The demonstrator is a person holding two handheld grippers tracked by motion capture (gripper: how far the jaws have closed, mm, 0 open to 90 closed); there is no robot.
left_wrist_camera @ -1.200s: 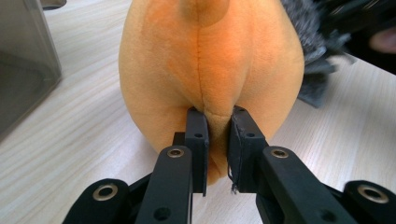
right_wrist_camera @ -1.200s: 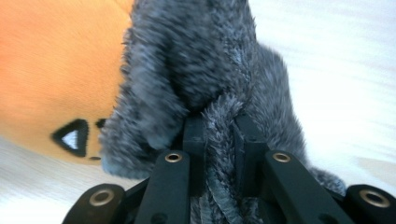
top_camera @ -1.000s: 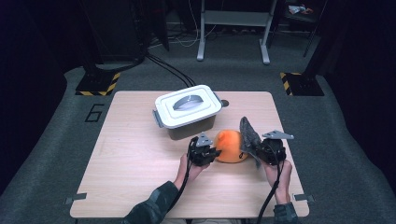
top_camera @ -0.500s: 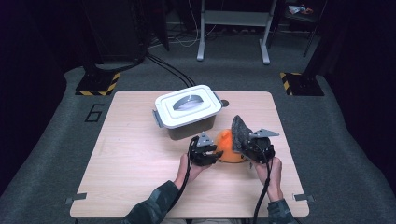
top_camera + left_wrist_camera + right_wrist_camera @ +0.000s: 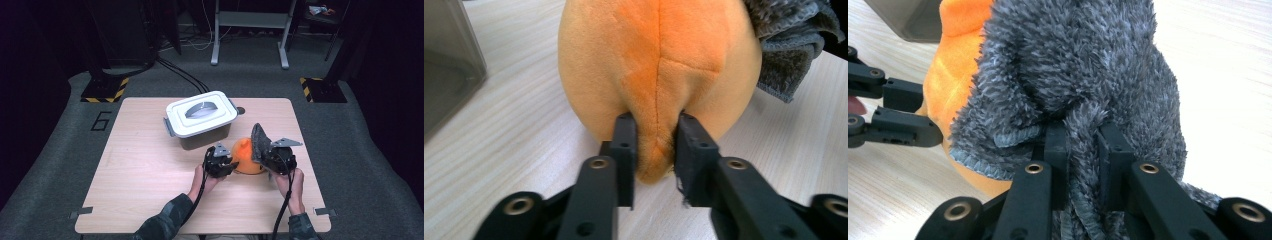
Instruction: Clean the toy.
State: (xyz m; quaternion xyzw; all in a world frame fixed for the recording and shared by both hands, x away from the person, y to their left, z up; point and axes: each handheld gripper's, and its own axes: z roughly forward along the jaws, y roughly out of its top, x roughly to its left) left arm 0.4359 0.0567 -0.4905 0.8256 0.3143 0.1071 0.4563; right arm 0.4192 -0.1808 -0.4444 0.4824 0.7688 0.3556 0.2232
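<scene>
An orange plush [image 5: 244, 156] lies on the wooden table [image 5: 145, 175], just in front of the white-lidded box. My left gripper [image 5: 655, 145] comes at it from the left. Its jaws have just been closing and now pinch a fold along the plush's [image 5: 659, 65] seam. My right gripper [image 5: 1083, 140] is shut on a fluffy grey cloth [image 5: 1083, 65]. The cloth [image 5: 259, 140] stands upright against the right side of the plush. In the right gripper view the left gripper [image 5: 930, 114] sits against the plush [image 5: 948, 75] at the left.
A grey container with a white clip lid [image 5: 200, 116] stands behind the plush, near the table's middle. Its wall [image 5: 449, 65] is close on the left in the left gripper view. Dark floor and stand legs [image 5: 250, 45] surround the table.
The right gripper has shifted a little left with the grey cloth, bringing it against the orange plush. The left hand has stayed in place beside the plush.
</scene>
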